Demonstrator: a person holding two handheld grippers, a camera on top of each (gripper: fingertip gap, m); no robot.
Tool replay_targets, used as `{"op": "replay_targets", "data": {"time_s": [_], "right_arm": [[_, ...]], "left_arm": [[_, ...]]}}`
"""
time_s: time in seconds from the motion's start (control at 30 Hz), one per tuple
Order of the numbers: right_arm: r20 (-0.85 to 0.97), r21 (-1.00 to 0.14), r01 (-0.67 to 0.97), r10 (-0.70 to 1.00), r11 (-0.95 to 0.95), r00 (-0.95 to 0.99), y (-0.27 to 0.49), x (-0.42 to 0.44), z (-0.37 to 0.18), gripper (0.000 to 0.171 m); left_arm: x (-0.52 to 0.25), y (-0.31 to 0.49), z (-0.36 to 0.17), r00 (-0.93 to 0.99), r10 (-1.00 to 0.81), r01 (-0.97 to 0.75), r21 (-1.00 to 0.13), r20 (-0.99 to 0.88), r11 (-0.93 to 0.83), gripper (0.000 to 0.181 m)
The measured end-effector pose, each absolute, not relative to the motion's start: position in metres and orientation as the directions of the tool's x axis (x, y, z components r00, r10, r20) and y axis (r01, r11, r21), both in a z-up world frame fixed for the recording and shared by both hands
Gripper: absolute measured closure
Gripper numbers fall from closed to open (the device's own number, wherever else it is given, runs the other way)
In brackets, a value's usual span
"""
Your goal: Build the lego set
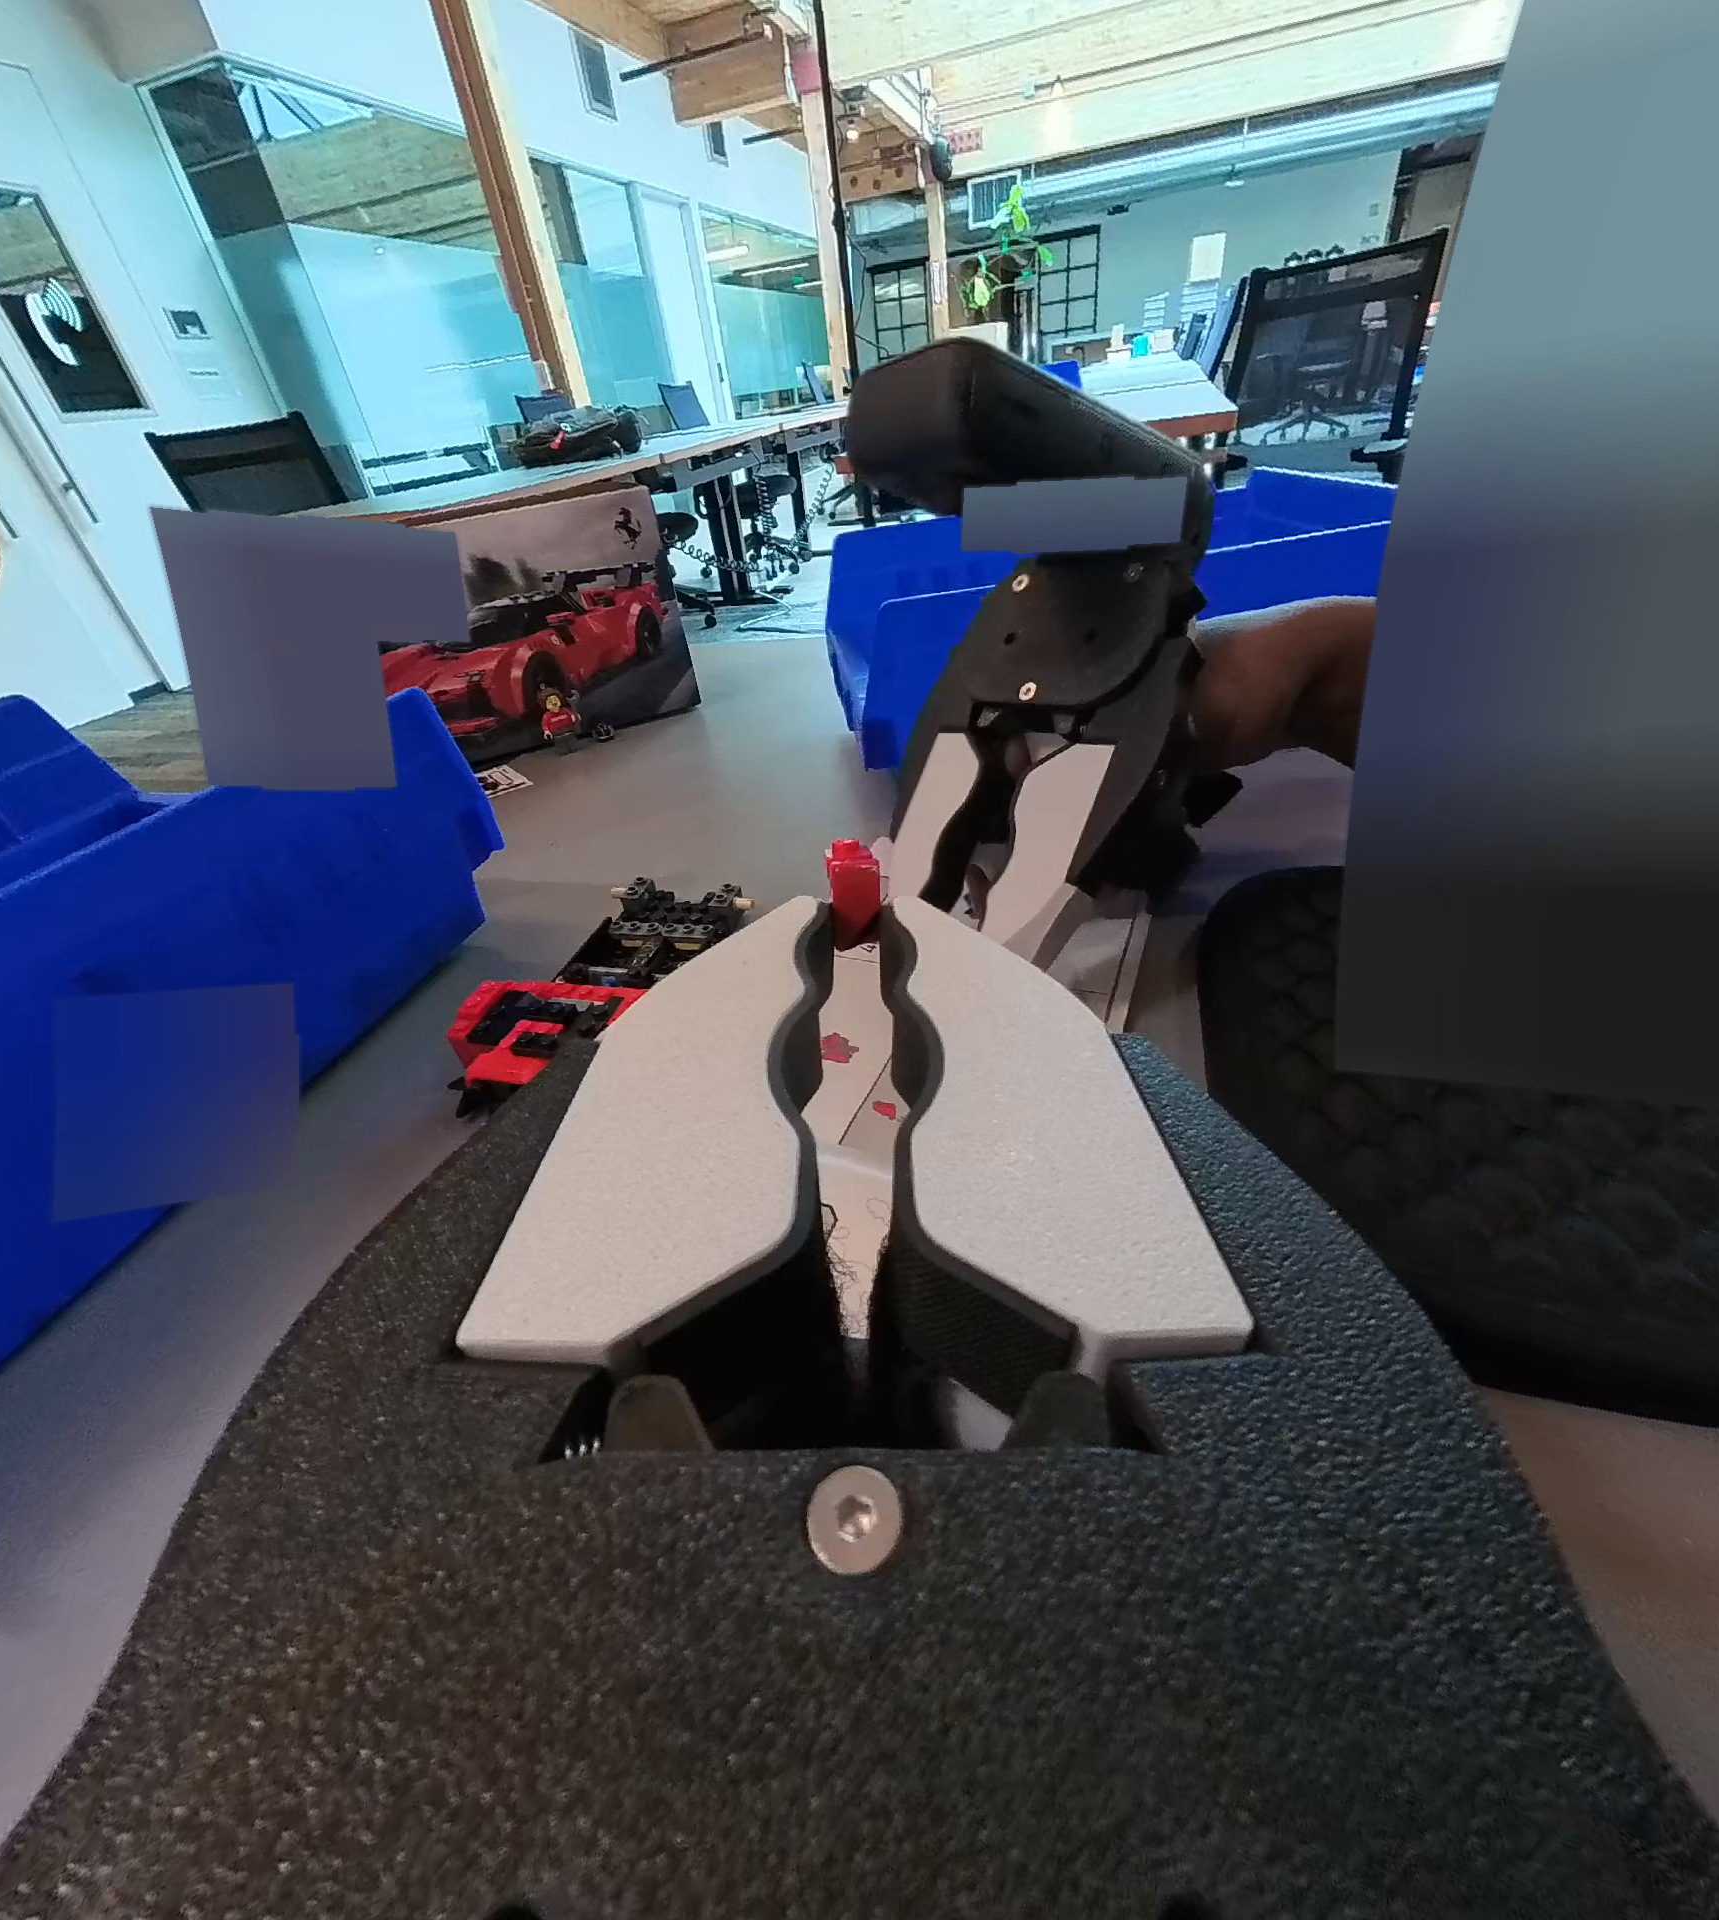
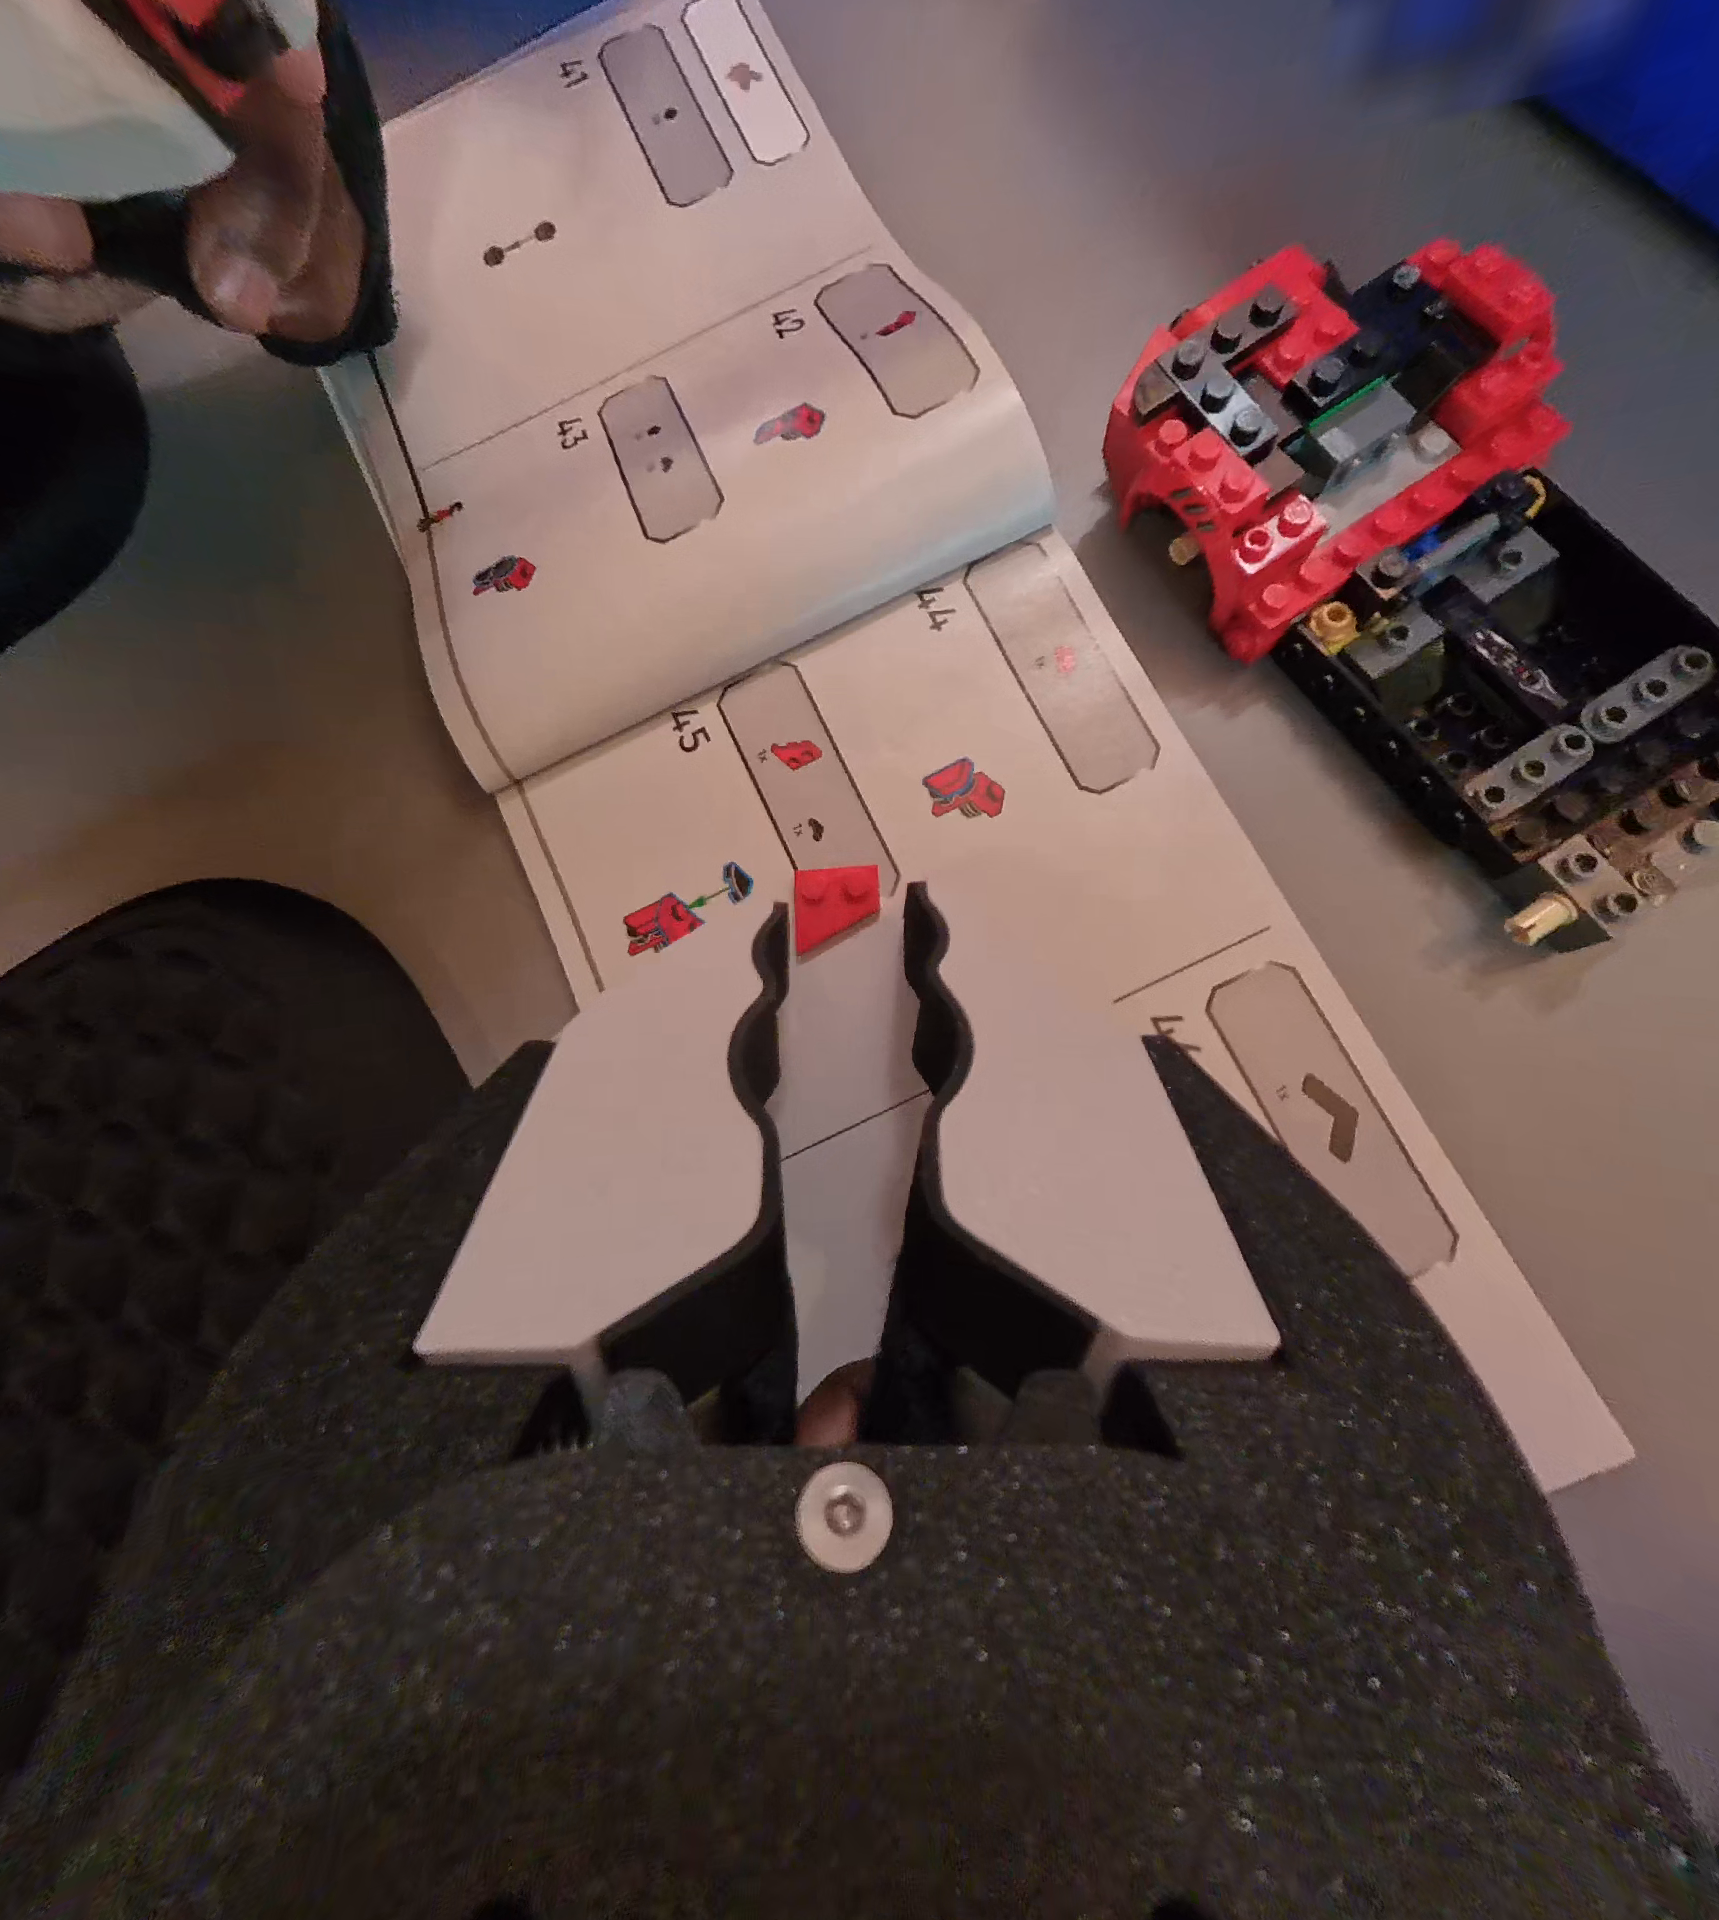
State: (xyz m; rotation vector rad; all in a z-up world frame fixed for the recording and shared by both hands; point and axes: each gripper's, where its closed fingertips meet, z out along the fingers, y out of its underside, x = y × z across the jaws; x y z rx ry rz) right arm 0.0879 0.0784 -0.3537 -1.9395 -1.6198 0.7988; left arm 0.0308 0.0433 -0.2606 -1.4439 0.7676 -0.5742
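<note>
Left gripper (image 1: 853, 914) jaws pinch red brick (image 1: 853, 883).

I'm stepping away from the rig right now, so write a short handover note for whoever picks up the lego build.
Left gripper: shut on a small red lego piece, held upright at the tips of its fingers above the booklet.
Right gripper: open, fingers either side of a red wedge plate lying on the open instruction booklet; not gripped yet.
The partly built car, red bodywork on a black chassis, sits on the table beside the booklet. Blue bins and the set's box stand further back.
Done: chassis and part of the body.
Left: probably pick up the wedge plate, join it to the held piece, then fit it to the car.
</note>
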Motion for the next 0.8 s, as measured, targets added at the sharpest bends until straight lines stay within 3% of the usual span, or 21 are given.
{"op": "replay_targets", "data": {"time_s": [0.23, 0.53, 0.67, 0.8], "right_arm": [[-0.127, -0.693, 0.706, 0.989, -0.145, 0.078, 0.078, 0.084, -0.359, 0.155], [-0.085, -0.676, 0.643, 0.905, -0.360, 0.417, 0.089, 0.093, -0.360, 0.152], [-0.088, -0.681, 0.645, 0.914, -0.346, 0.397, 0.081, 0.093, -0.356, 0.144], [-0.068, -0.699, 0.666, 0.952, -0.260, 0.300, 0.079, 0.097, -0.348, 0.147]], "left_arm": [[0.030, 0.043, -0.260, 0.646, -0.755, -0.097, -0.993, -0.113, 0.065, 0.174], [0.030, 0.043, -0.260, 0.643, -0.758, -0.095, -0.993, -0.110, 0.063, 0.174], [0.030, 0.043, -0.260, 0.644, -0.756, -0.098, -0.993, -0.114, 0.066, 0.174], [0.030, 0.043, -0.260, 0.644, -0.756, -0.100, -0.993, -0.117, 0.069, 0.174]]}}
